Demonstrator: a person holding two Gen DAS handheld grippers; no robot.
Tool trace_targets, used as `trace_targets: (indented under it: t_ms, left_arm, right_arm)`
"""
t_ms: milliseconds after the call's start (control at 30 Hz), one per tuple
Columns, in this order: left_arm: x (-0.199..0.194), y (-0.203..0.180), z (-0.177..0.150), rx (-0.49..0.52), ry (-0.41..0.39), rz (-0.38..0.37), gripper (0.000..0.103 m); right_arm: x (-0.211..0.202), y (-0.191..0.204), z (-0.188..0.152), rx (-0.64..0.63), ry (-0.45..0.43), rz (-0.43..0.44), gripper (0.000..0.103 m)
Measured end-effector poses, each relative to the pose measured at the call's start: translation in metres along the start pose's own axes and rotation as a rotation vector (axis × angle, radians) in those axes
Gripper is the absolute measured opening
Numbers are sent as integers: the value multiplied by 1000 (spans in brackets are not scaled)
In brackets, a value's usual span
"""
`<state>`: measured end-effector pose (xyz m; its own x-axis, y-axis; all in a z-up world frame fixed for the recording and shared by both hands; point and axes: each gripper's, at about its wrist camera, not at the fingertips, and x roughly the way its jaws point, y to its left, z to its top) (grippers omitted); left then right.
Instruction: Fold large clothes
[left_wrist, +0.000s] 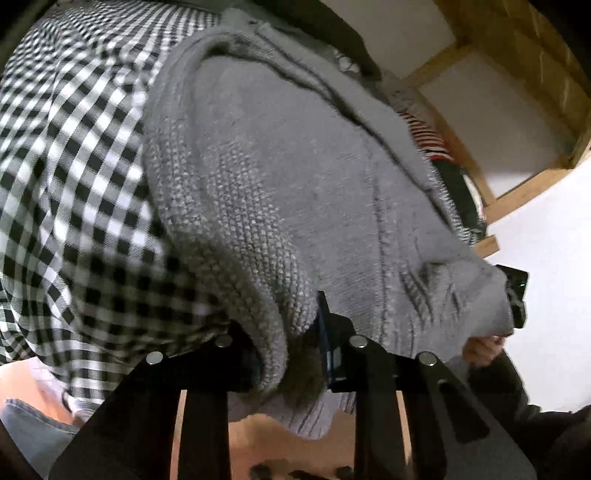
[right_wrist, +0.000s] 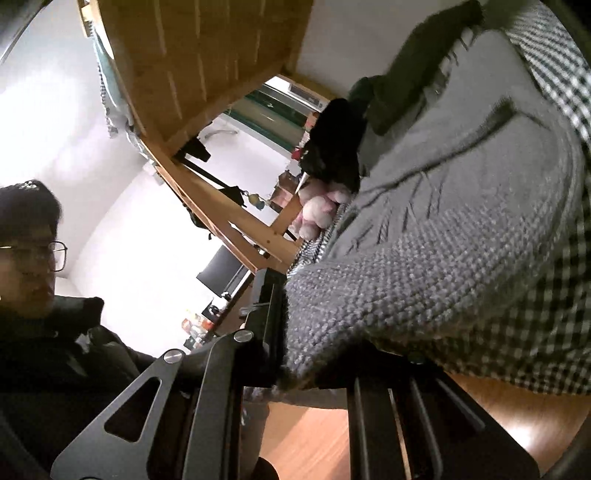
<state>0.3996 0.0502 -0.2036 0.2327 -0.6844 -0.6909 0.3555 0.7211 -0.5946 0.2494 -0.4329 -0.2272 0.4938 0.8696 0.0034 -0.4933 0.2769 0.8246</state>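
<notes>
We hold the grey knitted sweater (left_wrist: 266, 177) in both tools. In the left wrist view, our left hand-held gripper (left_wrist: 291, 354) has its jaws drawn in on a thick rolled edge of the knit, which bulges up between the two black fingers (left_wrist: 328, 332) and hangs a little way below them. The rest of the sweater spreads away ahead of this gripper, over the black-and-white checked bedcover (left_wrist: 66, 155) that lies to its left. At the far right edge of the knit, our right hand (left_wrist: 480, 347) and part of the other tool show, holding the same hem.

In the right wrist view, our right hand-held gripper (right_wrist: 295, 369) is closed on the hem of the sweater (right_wrist: 461, 229): the knit fills the narrow gap beside the left finger (right_wrist: 269, 314) and covers the right one, so we cannot see that pad itself. From here the sweater runs ahead and to the right, lying on the checked bedcover (right_wrist: 554, 74), which also shows just under the hem at the right. Beyond the sweater, ahead of this gripper, lie a dark green garment (right_wrist: 417, 66) and a pink soft toy (right_wrist: 317, 214). To the gripper's left stand the wooden bed frame (right_wrist: 207, 192) and a person in dark clothing (right_wrist: 66, 350). Below both grippers we see wooden floor (right_wrist: 314, 435).
</notes>
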Motion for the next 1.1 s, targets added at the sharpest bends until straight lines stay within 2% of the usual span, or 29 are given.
trace_targets:
  t_ms: [100,267,367,467,600,767,1100]
  left_arm:
    - [-1,-5,10,-22,5,-47,16]
    - [-4,1,19,-91,5,-135,14]
    - [-10,-4,31,-103,-9,-174,14]
    - [-18,-14,43,-94,-33,-220,14]
    - [-28,-23,65,-84,-64,-248,14]
    - [-38,-29,85,-88,-114,-264,14]
    - [-41,-36,159,-92,-236,-285,14]
  right_arm:
    - [-8,7,8,-11,-15,-1,13]
    - [-26,8,21,27,-87,13,13]
    - [-27,8,32,55,-102,-99,13]
    - [-29,5,45,88,-81,-216,13]
    - [-29,-3,63,156,-74,-313,13]
    - [-33,-2,91,157,-95,-308,12]
    - [-31,-12,171,138,-148,-237,12]
